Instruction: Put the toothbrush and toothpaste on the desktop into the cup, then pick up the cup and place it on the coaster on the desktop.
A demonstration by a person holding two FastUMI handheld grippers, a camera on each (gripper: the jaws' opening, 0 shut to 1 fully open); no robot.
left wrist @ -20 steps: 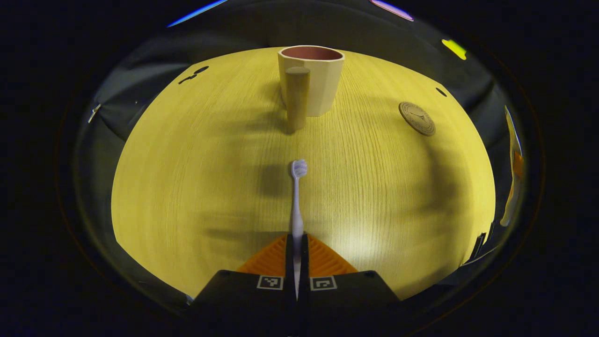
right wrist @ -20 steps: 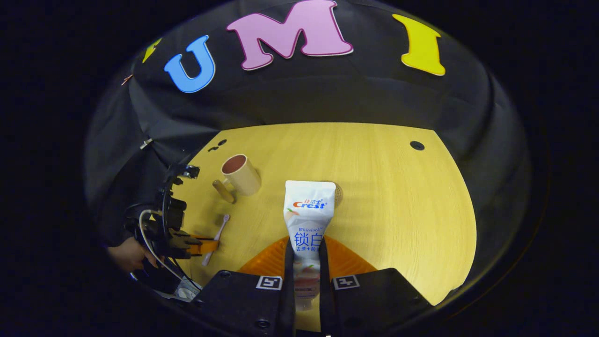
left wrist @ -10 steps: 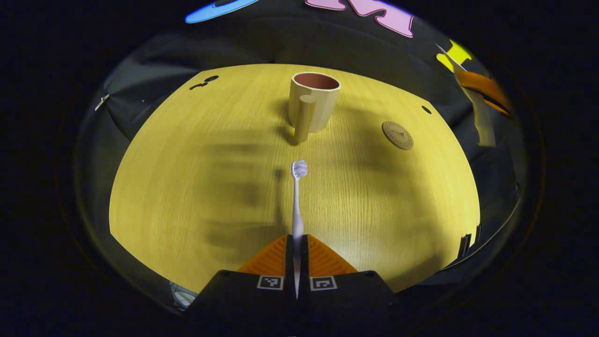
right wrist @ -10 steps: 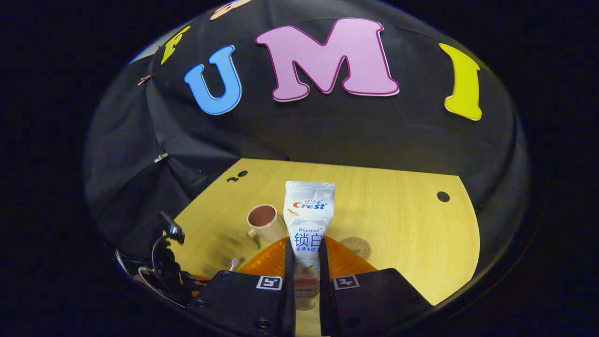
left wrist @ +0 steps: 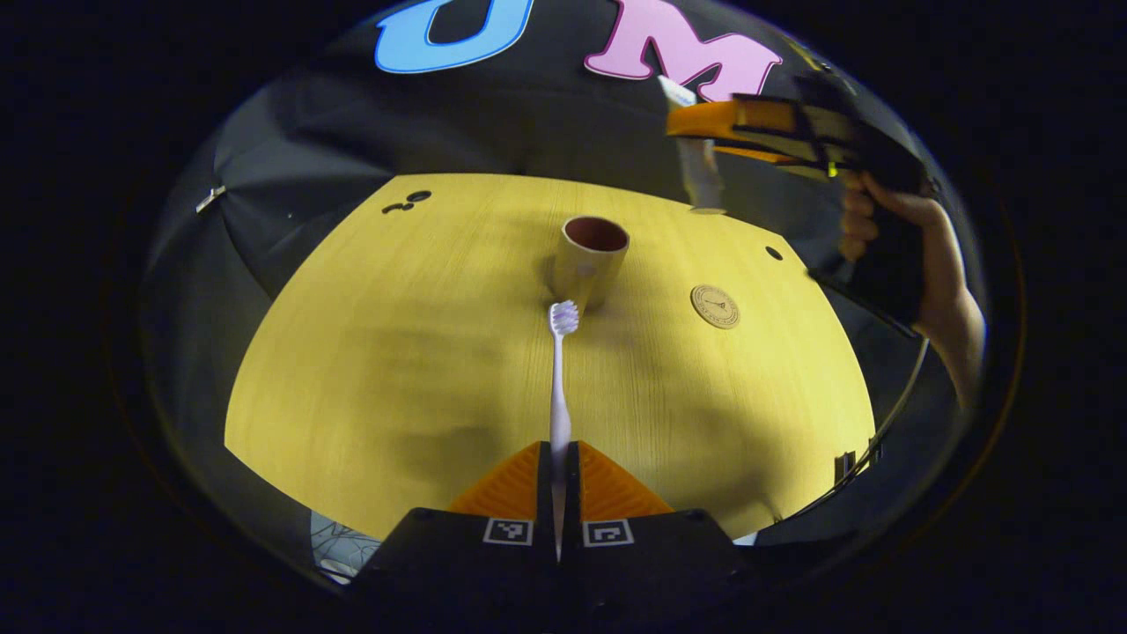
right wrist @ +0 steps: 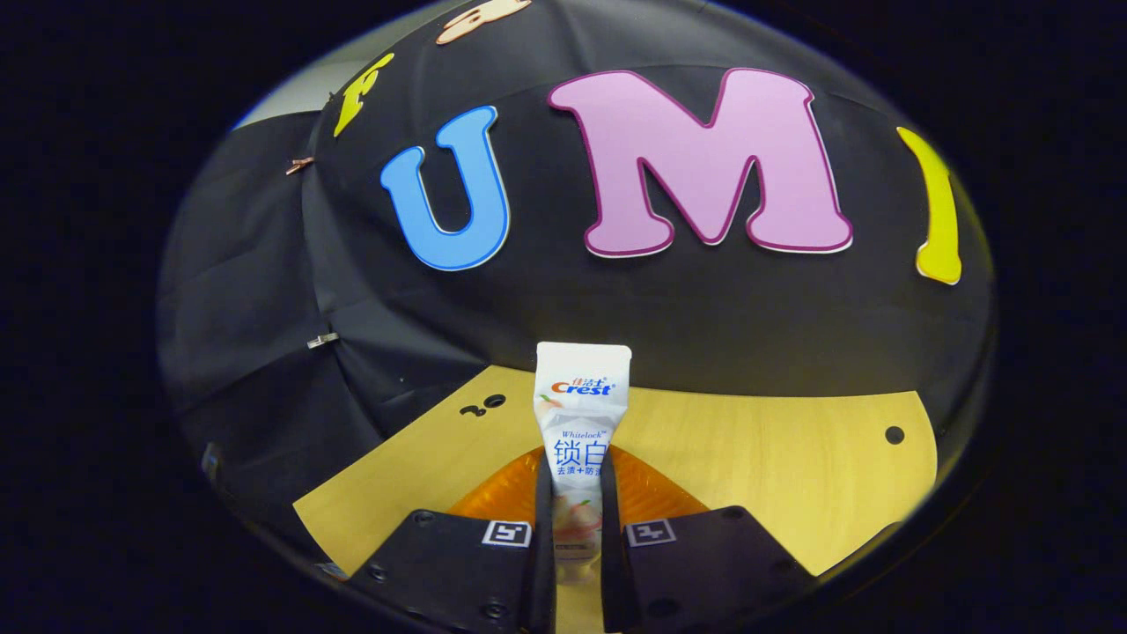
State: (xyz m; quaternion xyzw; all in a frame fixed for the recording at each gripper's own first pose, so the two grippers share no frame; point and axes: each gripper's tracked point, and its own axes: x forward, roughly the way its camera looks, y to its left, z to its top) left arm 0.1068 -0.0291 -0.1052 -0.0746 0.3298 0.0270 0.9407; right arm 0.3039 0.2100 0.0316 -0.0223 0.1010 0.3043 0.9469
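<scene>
- Toothbrush: your left gripper pinches its handle, bristles pointing at the cup on the surface.
- Toothpaste: pinched between your right gripper fingers (raised above the cup).
- Coaster: just beside the cup.

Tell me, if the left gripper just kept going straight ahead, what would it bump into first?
Probably the cup. The left gripper holds the toothbrush, whose bristle end points at the cup's near side, so the brush would likely touch it first. Depth is hard to judge.
</scene>
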